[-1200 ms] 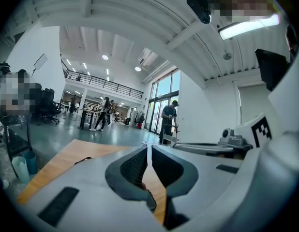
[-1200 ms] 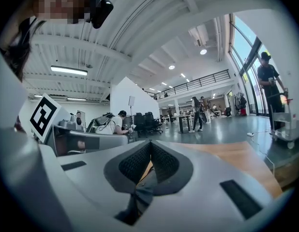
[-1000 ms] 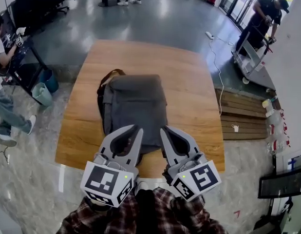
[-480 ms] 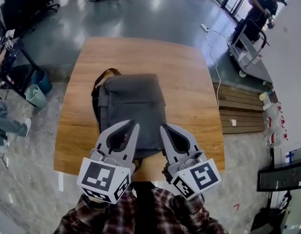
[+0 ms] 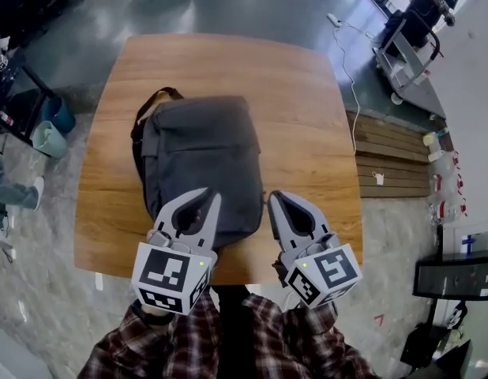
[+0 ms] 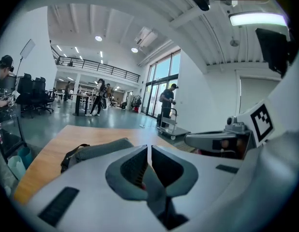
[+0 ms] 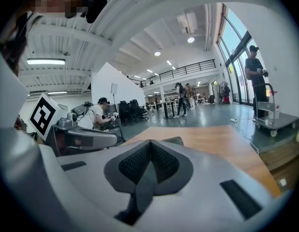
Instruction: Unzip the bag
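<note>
Jaws on both grippers were shut tight with nothing between them. On the left gripper (image 6: 147, 150) the two grey pads met with only a thin line of light showing at the tips. The right gripper (image 7: 150, 143) looked the same, its pads pressed together.

From the head view, the left gripper's tip sat over the near end of the bag (image 5: 200, 160). The right gripper's tip was just beside the bag's near right corner, over the wood. Whether either tip touched the bag could not be told. Each gripper had its black-and-white marker cube (the part closest to the person). Sleeves (image 5: 228, 350) in a red check pattern showed below them.

That dark grey bag lay flat on the wooden table (image 5: 307, 109), a little left of the middle. Its brown strap (image 5: 152, 99) stuck out at the far left corner.

Farther out, on the shiny grey floor, a green bucket (image 5: 48, 140) stood left of the table. A wooden pallet (image 5: 390, 168) lay to the right. A person in dark clothes (image 5: 426, 10) stood by a metal cart (image 5: 402, 65) far off on the right.
</note>
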The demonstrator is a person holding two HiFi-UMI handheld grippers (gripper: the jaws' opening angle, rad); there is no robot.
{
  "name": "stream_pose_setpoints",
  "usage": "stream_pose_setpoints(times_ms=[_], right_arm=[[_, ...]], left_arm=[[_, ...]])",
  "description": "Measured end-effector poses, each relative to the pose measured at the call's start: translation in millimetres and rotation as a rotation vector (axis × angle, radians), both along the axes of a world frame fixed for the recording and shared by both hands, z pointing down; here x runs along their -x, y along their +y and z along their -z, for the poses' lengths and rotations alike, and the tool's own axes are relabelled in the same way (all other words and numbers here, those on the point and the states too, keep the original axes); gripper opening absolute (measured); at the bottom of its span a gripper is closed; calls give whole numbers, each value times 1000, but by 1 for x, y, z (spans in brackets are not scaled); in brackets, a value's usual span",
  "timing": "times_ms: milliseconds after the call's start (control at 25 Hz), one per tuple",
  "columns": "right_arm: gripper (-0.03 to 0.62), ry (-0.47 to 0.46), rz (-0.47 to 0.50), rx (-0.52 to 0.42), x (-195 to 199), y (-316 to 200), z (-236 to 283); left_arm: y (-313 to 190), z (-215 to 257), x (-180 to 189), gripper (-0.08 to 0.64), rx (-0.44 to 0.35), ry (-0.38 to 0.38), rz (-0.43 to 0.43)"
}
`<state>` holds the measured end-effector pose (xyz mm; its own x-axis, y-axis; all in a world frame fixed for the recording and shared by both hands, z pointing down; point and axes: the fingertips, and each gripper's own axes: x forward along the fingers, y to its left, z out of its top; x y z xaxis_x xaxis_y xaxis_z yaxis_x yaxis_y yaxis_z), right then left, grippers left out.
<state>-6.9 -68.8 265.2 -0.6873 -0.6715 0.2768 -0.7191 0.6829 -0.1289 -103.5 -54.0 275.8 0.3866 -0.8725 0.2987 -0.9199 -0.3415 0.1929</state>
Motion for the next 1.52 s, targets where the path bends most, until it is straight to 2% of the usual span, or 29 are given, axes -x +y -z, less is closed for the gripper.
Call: stream_pose_setpoints(times_ms=[240, 360, 640, 760, 840, 960, 1160, 1320, 1400, 1520], right_arm=[[11, 165, -39, 113, -43, -16, -94], [11, 210, -41, 183, -56, -18, -137], [11, 244, 4, 305, -59, -18, -198], [11, 283, 61, 328, -58, -22, -210], [11, 313, 87, 325, -61, -28, -215], [11, 327, 117, 323, -65, -45, -219], [12, 402, 240, 300, -56, -86, -233], [12, 467, 416, 261, -33, -96, -242], [12, 476, 520, 266, -26, -84, -242], [12, 501, 613, 308, -33, -53, -245]], left_arm=[[-12, -99, -27, 35, 180, -78, -81], [-13, -153, -38, 35, 280, -138, -124], [-1, -239, -56, 35, 463, -371, -262], [0, -252, -60, 35, 497, -454, -280], [0, -255, -60, 35, 516, -456, -283], [0, -255, -59, 35, 540, -416, -293], [4, -255, -56, 35, 538, -398, -309], [10, -257, -49, 35, 537, -396, -329], [9, -257, -48, 35, 552, -383, -330], [8, -258, -49, 35, 566, -379, -332]])
